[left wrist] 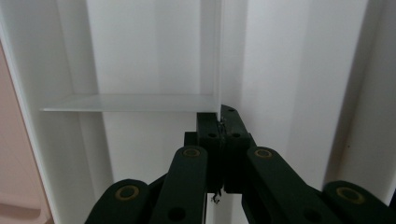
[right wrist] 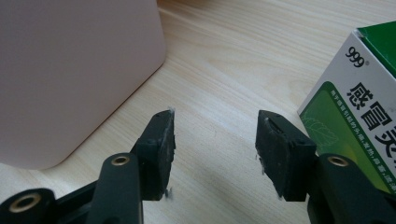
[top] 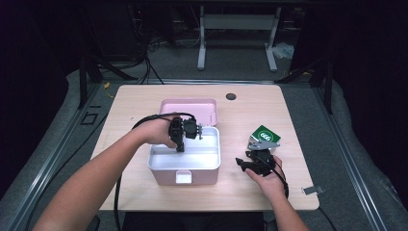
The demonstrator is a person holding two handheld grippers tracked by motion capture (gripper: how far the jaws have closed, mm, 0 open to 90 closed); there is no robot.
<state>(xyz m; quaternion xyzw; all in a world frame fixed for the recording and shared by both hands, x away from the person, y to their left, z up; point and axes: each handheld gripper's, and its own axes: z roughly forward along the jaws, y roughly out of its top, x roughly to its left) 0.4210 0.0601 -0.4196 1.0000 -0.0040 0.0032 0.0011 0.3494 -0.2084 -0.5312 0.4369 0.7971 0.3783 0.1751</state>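
The left hand-held gripper (top: 180,147) sits at the centre of the high view, reaching down into a pink storage box (top: 184,166); in the left gripper view its two black jaws are pressed together on the edge of a thin white divider (left wrist: 130,102), a flat sheet that runs across the middle left of that frame, inside the box's white interior; the left hand (top: 156,132) and forearm enter from the lower left of the high view, with a black cable looping above the wrist; the box stands open at the middle of the bench (top: 139,103), and its pink lid (top: 190,107) lies just behind it, towards the top of the frame. The right hand-held gripper (top: 248,162) rests at the lower right of the high view, held by the right hand (top: 267,180); in the right gripper view its jaws stand spread with bare wood between them, pinching nothing; a green and white medicine carton (right wrist: 355,116) lies at the right edge of that frame, just beside the right jaw; the rounded pink wall of the box is at the upper left.
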